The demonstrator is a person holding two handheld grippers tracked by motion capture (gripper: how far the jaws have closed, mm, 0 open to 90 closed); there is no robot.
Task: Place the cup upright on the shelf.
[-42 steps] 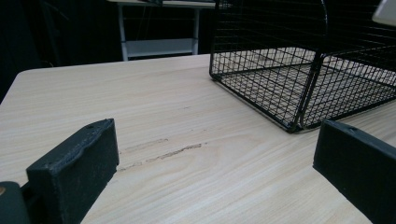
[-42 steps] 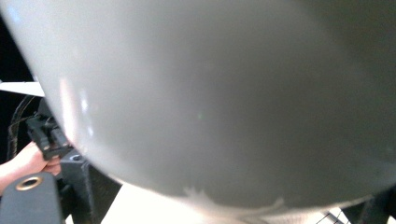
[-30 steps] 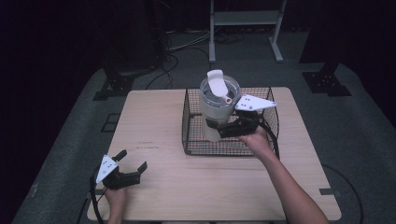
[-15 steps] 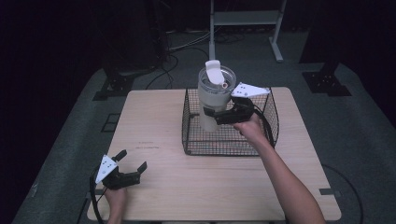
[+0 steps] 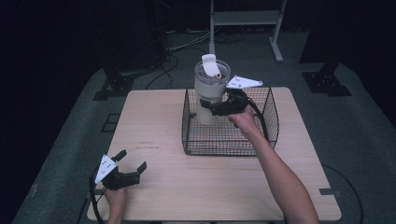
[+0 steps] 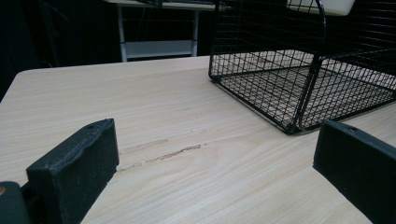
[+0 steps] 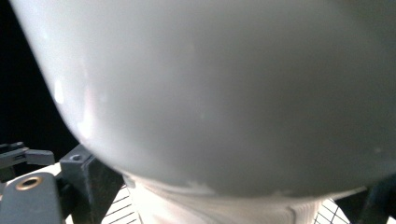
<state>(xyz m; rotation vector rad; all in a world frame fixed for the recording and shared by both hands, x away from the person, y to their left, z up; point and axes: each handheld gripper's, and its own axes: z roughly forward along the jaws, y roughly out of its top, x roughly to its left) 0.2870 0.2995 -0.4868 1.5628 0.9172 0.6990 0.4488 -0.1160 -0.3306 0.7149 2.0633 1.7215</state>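
Note:
A white tumbler (image 5: 208, 91) with a flip-up lid is held upright, lifted above the black wire basket (image 5: 261, 135) at the table's far middle. My right gripper (image 5: 211, 108) is shut on the tumbler's lower body; the tumbler's white wall (image 7: 210, 93) looms close in the right gripper view. Near the front left corner of the table my left gripper (image 5: 133, 164) rests open, with nothing between its jaws. In the left gripper view the basket (image 6: 308, 79) stands ahead to the right, beyond bare wood.
The light wooden table (image 5: 159, 140) has a faint scratch mark (image 6: 163, 154) ahead of the left gripper. A metal stand (image 5: 243, 18) and cables lie on the dark floor behind the table.
My right gripper has raised the tumbler out of the basket and carried it leftward. The left gripper has stayed put.

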